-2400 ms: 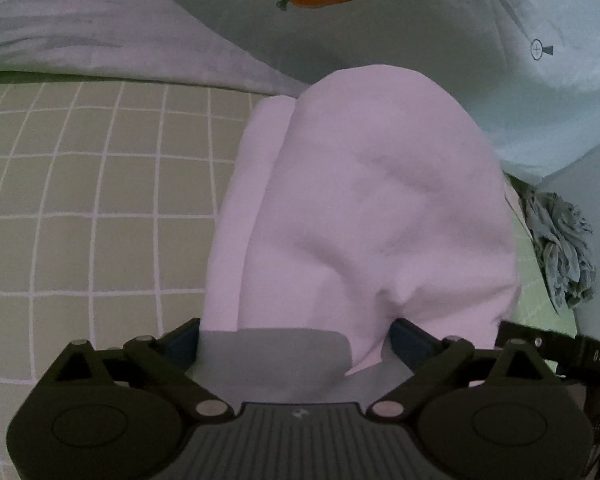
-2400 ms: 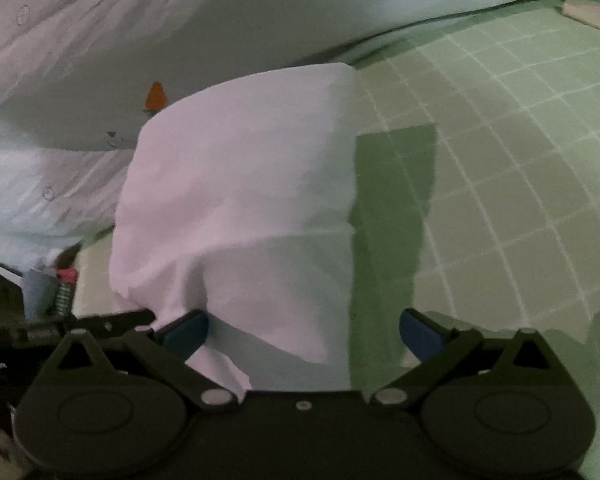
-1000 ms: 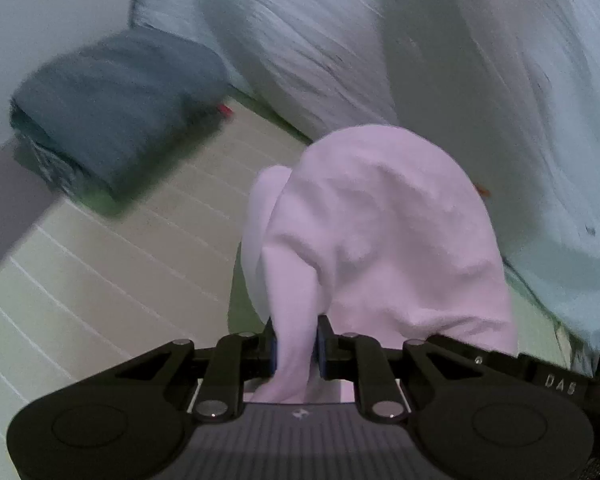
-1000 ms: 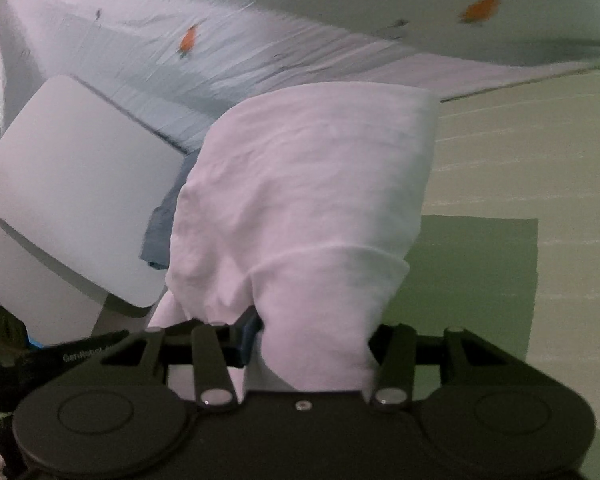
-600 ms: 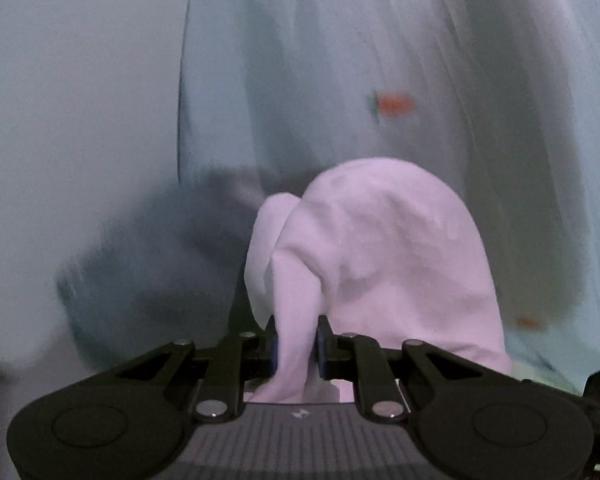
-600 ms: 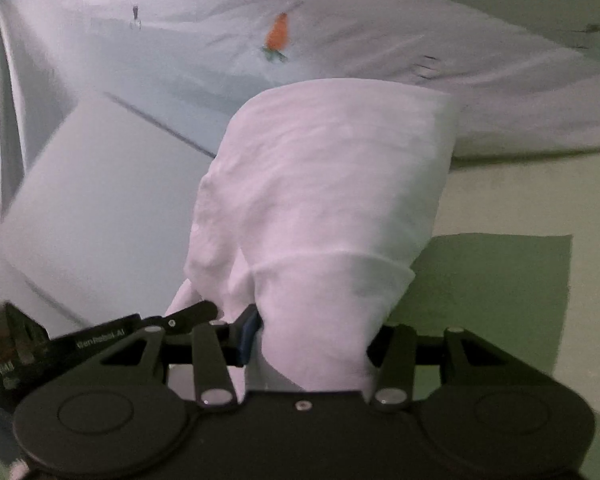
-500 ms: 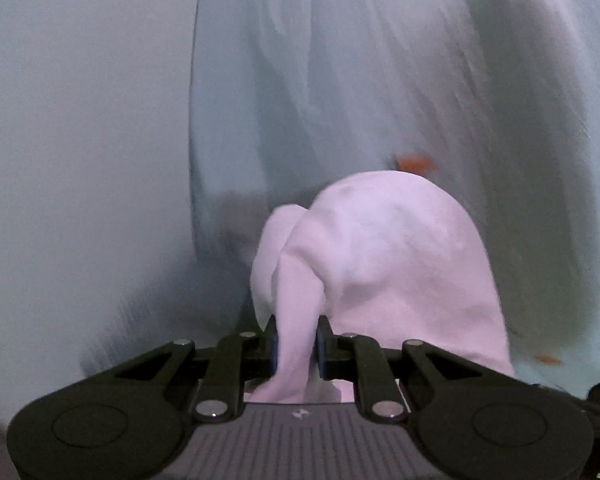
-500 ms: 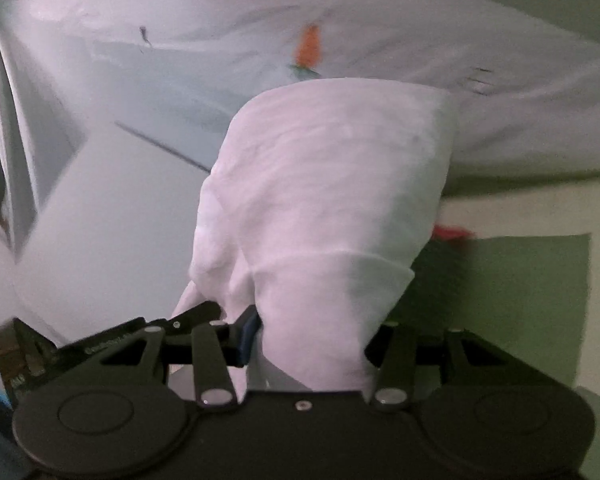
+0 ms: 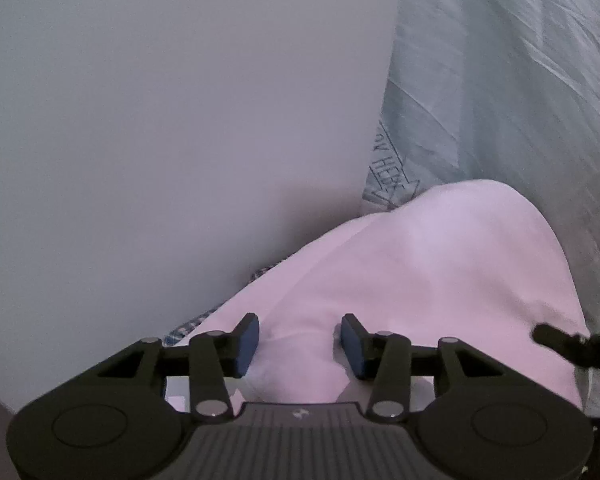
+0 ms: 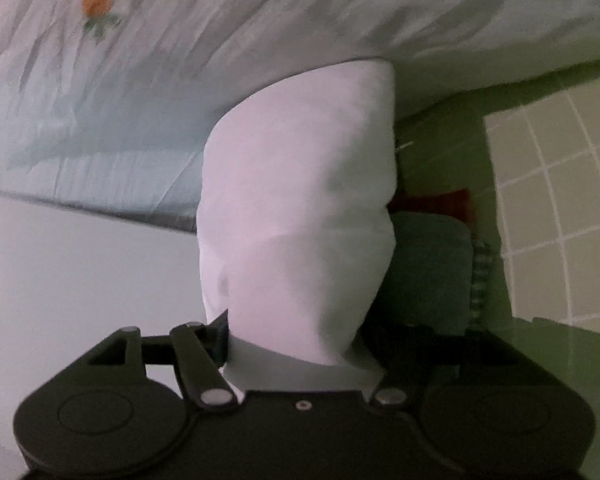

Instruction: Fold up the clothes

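Observation:
The folded pale pink garment [image 9: 420, 280] lies close against the wall in the left wrist view. My left gripper [image 9: 299, 344] is open, its blue pads apart on either side of the garment's near edge. In the right wrist view the same pink garment [image 10: 300, 208] rises straight ahead of my right gripper [image 10: 296, 344]. Its jaws are parted around the near end of the cloth, and the right finger is hidden behind it. The garment rests on a dark teal folded pile [image 10: 428, 272].
A plain grey wall [image 9: 180, 120] fills the left. A pale blue quilt with carrot prints [image 10: 140, 60] is bunched behind the garment. The green checked bedsheet [image 10: 552, 200] stretches to the right. A checked fabric edge [image 9: 188, 326] peeks from under the garment.
Both grippers carried the garment to the dark pile by the wall. The left jaws, shut on the cloth half a second ago, have opened. The right jaws have also spread apart.

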`<act>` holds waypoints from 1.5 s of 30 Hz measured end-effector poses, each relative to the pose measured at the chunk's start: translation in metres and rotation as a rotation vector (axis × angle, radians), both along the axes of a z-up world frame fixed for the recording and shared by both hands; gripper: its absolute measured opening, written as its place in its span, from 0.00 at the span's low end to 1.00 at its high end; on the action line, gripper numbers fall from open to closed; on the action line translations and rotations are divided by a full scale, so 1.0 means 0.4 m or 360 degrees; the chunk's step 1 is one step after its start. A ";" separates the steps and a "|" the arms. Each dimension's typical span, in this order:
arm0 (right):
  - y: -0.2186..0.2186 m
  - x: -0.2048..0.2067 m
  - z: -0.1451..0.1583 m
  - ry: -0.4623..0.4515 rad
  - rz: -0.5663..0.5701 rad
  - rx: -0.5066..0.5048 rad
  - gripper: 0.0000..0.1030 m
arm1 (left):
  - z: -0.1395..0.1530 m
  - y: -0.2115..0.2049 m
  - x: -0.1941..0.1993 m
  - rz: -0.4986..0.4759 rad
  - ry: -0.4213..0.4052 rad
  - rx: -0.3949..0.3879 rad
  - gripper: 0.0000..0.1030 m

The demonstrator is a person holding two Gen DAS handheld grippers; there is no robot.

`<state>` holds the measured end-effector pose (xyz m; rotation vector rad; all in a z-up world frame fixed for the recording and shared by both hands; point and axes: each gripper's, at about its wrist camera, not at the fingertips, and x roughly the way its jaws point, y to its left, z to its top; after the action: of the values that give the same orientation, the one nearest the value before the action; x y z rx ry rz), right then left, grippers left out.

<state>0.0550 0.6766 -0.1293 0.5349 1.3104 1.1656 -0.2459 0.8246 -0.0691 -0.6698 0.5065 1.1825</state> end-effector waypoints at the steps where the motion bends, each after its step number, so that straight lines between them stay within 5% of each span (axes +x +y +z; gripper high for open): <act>1: 0.000 -0.003 0.011 -0.0034 0.0027 -0.0018 0.68 | 0.002 0.002 -0.008 0.0019 -0.0010 -0.0008 0.48; 5: -0.022 -0.011 0.065 -0.0216 0.0075 -0.0140 0.88 | 0.026 -0.039 0.016 0.0096 0.0141 0.0043 0.72; 7: -0.050 -0.018 0.085 -0.0324 0.0087 -0.0181 0.98 | 0.058 -0.069 0.013 0.0104 0.0201 0.0099 0.73; 9: -0.077 -0.030 0.107 -0.0417 0.0114 -0.0228 0.99 | 0.091 -0.121 0.005 0.0077 0.0218 0.0168 0.78; 12: -0.134 -0.058 0.144 -0.0588 0.0176 -0.0269 0.99 | 0.141 -0.226 -0.016 0.0063 0.0194 0.0228 0.97; 21: -0.458 -0.224 0.350 -0.1246 0.0319 -0.0122 1.00 | 0.252 -0.612 -0.087 0.0020 0.0086 0.0319 1.00; 28: -0.726 -0.329 0.423 -0.1619 0.0331 -0.0112 1.00 | 0.292 -0.895 -0.135 0.0048 -0.0004 0.0365 1.00; 36: -0.947 -0.388 0.388 -0.1681 0.0311 -0.0169 1.00 | 0.253 -1.114 -0.165 0.0038 0.0015 0.0306 1.00; 45: -1.092 -0.430 0.345 -0.1612 0.0281 -0.0257 1.00 | 0.238 -1.207 -0.184 -0.0057 0.0066 0.0283 1.00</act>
<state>-0.1171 0.2396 0.0086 -0.2987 0.5541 1.2055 -0.3193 0.3420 0.0261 -0.4830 0.4405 1.1941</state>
